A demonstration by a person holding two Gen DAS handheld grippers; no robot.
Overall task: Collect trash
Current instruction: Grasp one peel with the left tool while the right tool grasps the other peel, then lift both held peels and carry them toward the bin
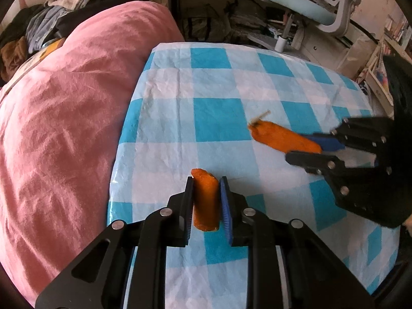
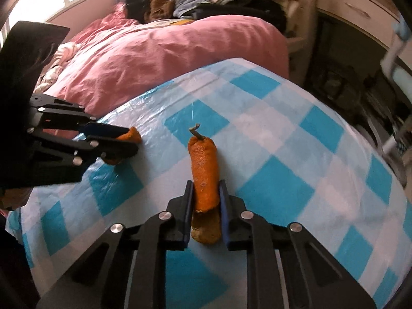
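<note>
Two curled orange peels lie on a table with a blue-and-white checked cloth (image 1: 219,113). My left gripper (image 1: 206,182) is shut on the shorter peel (image 1: 204,200), which stands between its pads. In the right wrist view that gripper (image 2: 131,141) comes in from the left, the short peel (image 2: 130,135) poking out past its tips. My right gripper (image 2: 206,188) is shut on the longer peel with a stem (image 2: 204,170), pads pressing both sides. The left wrist view shows the right gripper (image 1: 303,146) holding the long peel (image 1: 280,136) at the right.
A pink duvet (image 1: 64,118) on a bed runs along the table's left edge, with piled clothes (image 2: 206,2) beyond it. A pale blue office chair (image 1: 306,7) and cluttered shelves (image 1: 386,59) stand behind the table. The checked cloth (image 2: 296,154) spreads wide around both peels.
</note>
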